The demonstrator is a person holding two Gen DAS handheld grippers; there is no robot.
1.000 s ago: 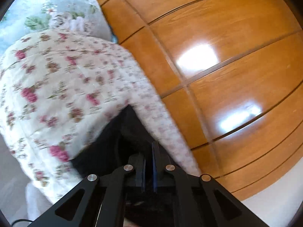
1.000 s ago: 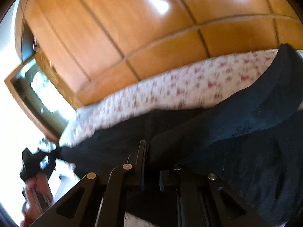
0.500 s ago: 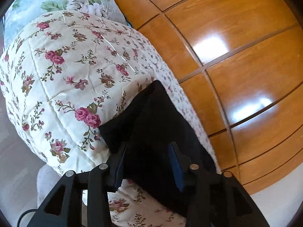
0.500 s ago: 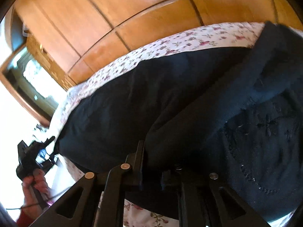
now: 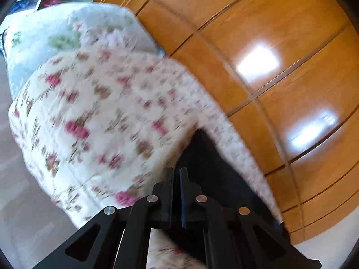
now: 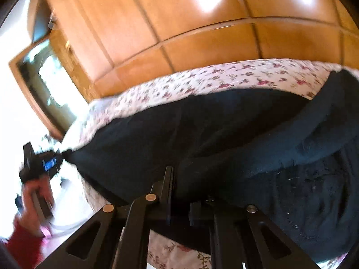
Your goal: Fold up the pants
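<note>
Dark navy pants (image 6: 224, 139) lie spread over a floral quilt (image 6: 202, 78) on a bed. My right gripper (image 6: 179, 174) is shut on the pants' near edge, with cloth bunched over its right finger. My left gripper (image 5: 176, 174) is shut on the far end of the pants (image 5: 206, 157) and pulls it taut. It also shows in the right wrist view (image 6: 47, 159), held by a hand (image 6: 33, 201) at the left, pinching the cloth's corner. The left wrist view is blurred by motion.
A glossy wooden wardrobe (image 5: 269, 56) runs along the bed's far side. A second floral cover or pillow (image 5: 67, 33) lies beyond the quilt (image 5: 89, 123). A wood-framed mirror or window (image 6: 42, 74) is at the left. Pale floor (image 5: 22, 201) lies beside the bed.
My left gripper, open over the pants half a second ago, has shut on their end and pulled back and up. The pants are stretched out. My right gripper stays shut on them.
</note>
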